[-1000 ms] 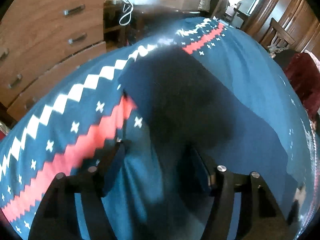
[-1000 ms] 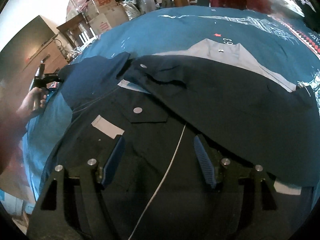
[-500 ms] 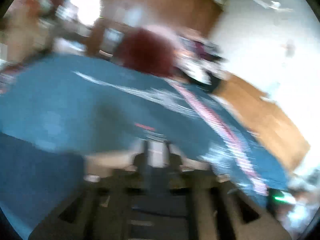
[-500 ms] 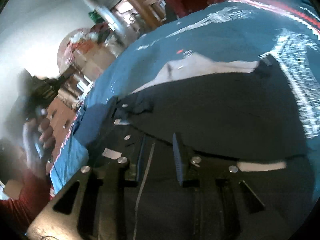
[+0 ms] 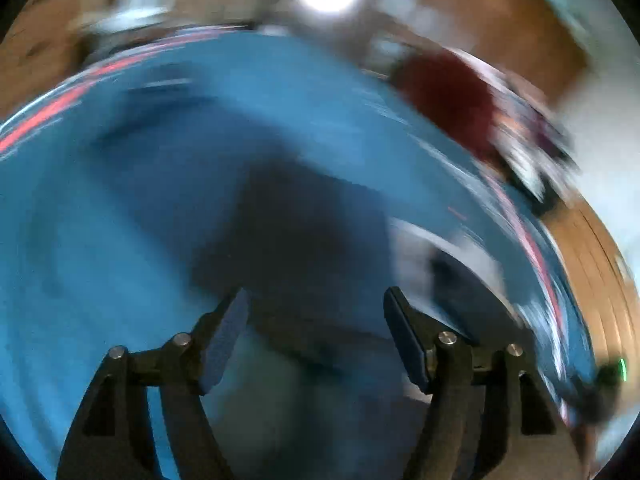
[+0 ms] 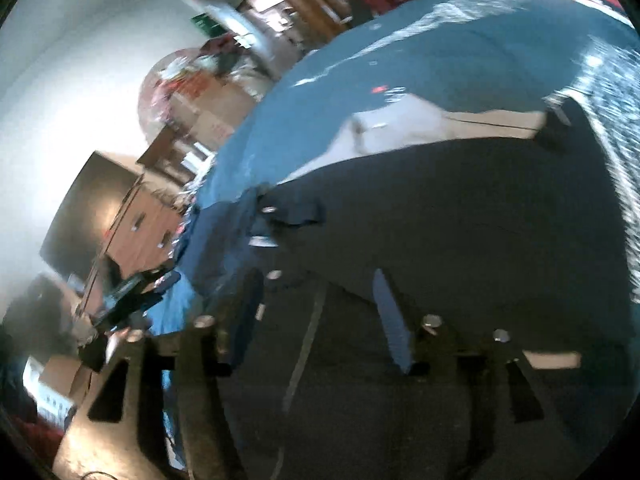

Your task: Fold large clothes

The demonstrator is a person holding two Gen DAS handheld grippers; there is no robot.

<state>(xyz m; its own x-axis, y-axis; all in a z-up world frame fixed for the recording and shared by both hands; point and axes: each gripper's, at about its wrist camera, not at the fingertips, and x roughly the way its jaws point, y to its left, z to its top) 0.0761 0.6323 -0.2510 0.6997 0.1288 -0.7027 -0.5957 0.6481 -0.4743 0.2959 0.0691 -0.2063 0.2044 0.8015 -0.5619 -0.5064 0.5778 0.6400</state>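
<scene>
left tongs (image 5: 314, 312): reopened since 0.5 s ago, empty | right tongs (image 6: 316, 296): wider apart, empty, over dark garment (image 6: 460, 216) | blue cloth (image 5: 120, 220): view blurred

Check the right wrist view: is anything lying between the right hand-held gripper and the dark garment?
Nothing visible. The right hand-held gripper is open right over the dark garment, which lies on the blue cloth. Only the garment's own thin light stripe runs between the fingers. The picture is blurred, so small things could be missed.
</scene>
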